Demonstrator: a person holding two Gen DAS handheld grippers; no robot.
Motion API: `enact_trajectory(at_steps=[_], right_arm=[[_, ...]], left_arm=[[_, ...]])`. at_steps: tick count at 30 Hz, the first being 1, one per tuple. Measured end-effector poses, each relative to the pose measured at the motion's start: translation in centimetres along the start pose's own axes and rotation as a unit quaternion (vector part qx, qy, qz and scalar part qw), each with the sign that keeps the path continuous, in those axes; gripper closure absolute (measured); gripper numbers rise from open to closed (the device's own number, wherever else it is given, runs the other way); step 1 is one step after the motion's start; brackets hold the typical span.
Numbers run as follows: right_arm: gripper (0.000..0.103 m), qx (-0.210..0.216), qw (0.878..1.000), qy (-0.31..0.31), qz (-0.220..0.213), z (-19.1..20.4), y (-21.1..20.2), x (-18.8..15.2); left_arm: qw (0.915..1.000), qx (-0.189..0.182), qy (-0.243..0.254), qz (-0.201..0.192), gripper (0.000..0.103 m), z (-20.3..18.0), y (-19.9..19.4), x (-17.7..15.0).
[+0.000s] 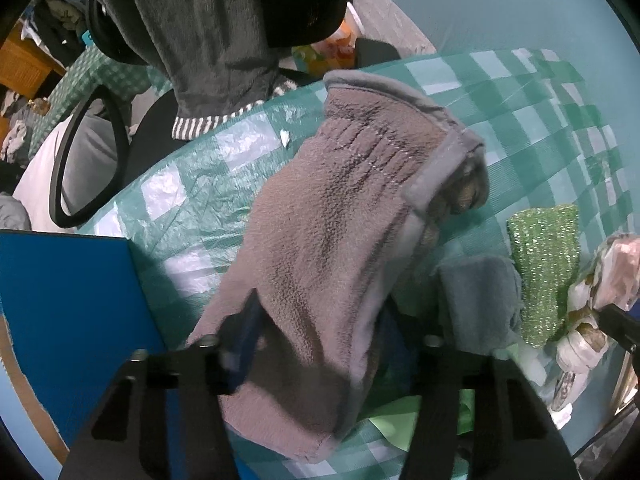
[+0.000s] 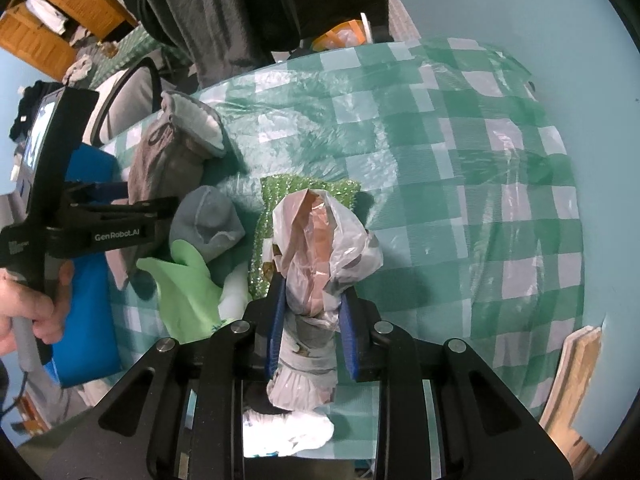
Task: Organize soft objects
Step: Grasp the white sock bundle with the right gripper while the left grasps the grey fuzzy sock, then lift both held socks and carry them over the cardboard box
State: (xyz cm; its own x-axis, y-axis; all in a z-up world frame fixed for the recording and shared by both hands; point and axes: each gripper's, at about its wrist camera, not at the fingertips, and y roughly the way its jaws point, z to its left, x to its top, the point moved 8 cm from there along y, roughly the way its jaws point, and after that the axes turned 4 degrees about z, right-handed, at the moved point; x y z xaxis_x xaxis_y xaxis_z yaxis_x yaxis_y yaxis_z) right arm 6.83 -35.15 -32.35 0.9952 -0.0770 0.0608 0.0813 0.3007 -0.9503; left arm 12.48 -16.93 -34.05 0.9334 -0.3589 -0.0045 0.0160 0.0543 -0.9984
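right tongs point(image 2: 312, 312) clamp plastic bag point(image 2: 320, 240) | left tongs point(image 1: 320, 320) half-closed around fleece mitten point(image 1: 320, 240)

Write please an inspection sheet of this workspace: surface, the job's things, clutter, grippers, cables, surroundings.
Surface: green-and-white checked tablecloth under clear plastic.
Job's things: grey-brown fleece mitten; grey sock; light green cloth; glittery green sponge cloth; crumpled plastic bag.
Clutter: blue box at the table edge.
Grippers: left gripper has the mitten between its fingers, grip unclear; right gripper is shut on the plastic bag.
Cables: nothing seen.
Surroundings: dark hanging garment; wooden shelves; black chair armrest.
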Motion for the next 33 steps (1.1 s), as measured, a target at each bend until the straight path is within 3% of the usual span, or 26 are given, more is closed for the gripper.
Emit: enact_trajectory(at_steps=[3, 9, 33], right_arm=[[0.078, 0.002, 1.0, -0.003, -0.004, 0.2, -0.2, 0.1], [0.079, 0.004, 1.0, -0.013, -0.015, 0.3, -1.4, 0.1], [0.083, -0.009, 0.995, -0.063, -0.075, 1.7, -6.7, 0.8]], left_arm=[[0.9999, -0.006, -0.003, -0.009, 0.073, 0.2, -0.5, 0.1], [0.9994, -0.024, -0.015, -0.018, 0.085, 0.2, -2.0, -0.4], [0.9924, -0.052, -0.047, -0.101, 0.088, -0.3, -10.6, -3.7]])
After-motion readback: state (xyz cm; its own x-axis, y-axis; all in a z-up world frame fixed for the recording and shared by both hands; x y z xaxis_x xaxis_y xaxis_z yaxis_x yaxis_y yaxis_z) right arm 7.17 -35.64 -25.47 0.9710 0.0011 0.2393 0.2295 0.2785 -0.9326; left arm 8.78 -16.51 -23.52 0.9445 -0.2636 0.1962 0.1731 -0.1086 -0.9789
